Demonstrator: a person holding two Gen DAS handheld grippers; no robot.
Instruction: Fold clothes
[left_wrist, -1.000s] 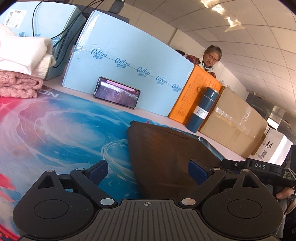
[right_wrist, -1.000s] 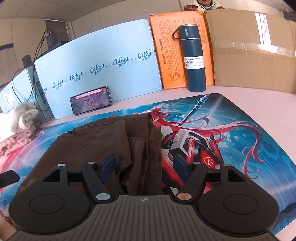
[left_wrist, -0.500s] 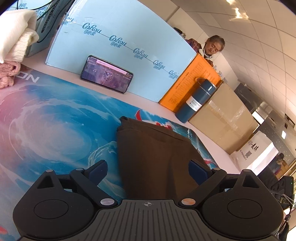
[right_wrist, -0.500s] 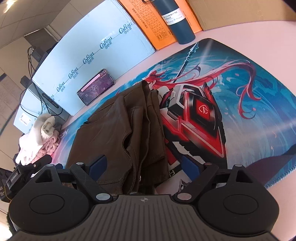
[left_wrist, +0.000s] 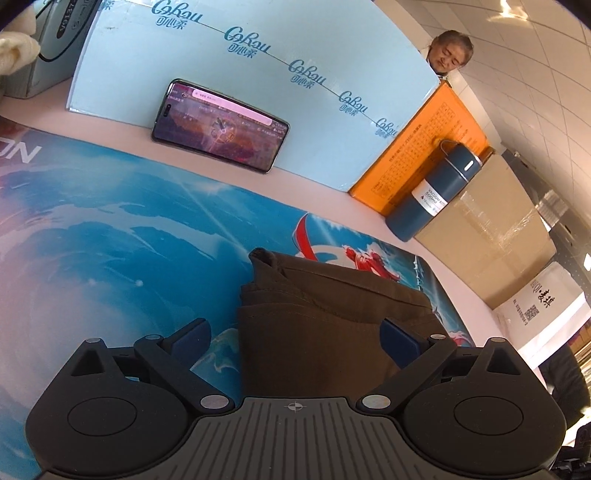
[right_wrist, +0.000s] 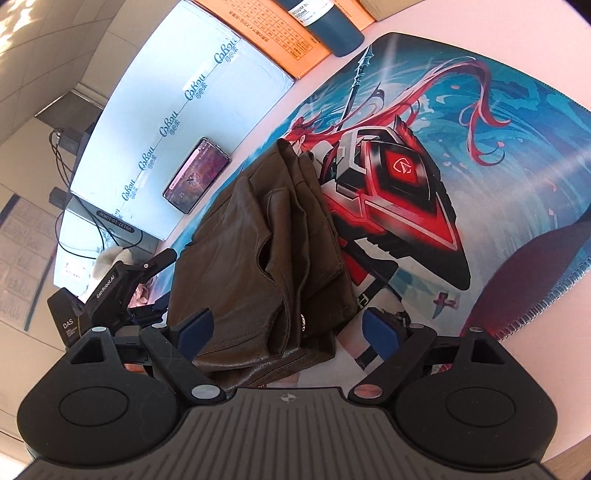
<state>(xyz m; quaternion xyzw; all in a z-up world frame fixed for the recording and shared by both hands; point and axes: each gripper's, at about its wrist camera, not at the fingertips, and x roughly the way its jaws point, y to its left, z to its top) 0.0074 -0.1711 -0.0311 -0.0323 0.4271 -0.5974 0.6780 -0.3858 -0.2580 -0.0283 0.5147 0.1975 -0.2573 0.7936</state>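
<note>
Hovering over folded brown garment (right_wrist: 266, 258) – left gripper (left_wrist: 295, 338), right gripper (right_wrist: 288, 330) both spread wide, empty.

Right claw (right_wrist: 286, 330) is spread wide over the near end of the brown pants (right_wrist: 258, 258), folded in a rumpled stack on the anime mat (right_wrist: 480, 147). Left claw (right_wrist: 122, 280) sits at their left edge.
</note>
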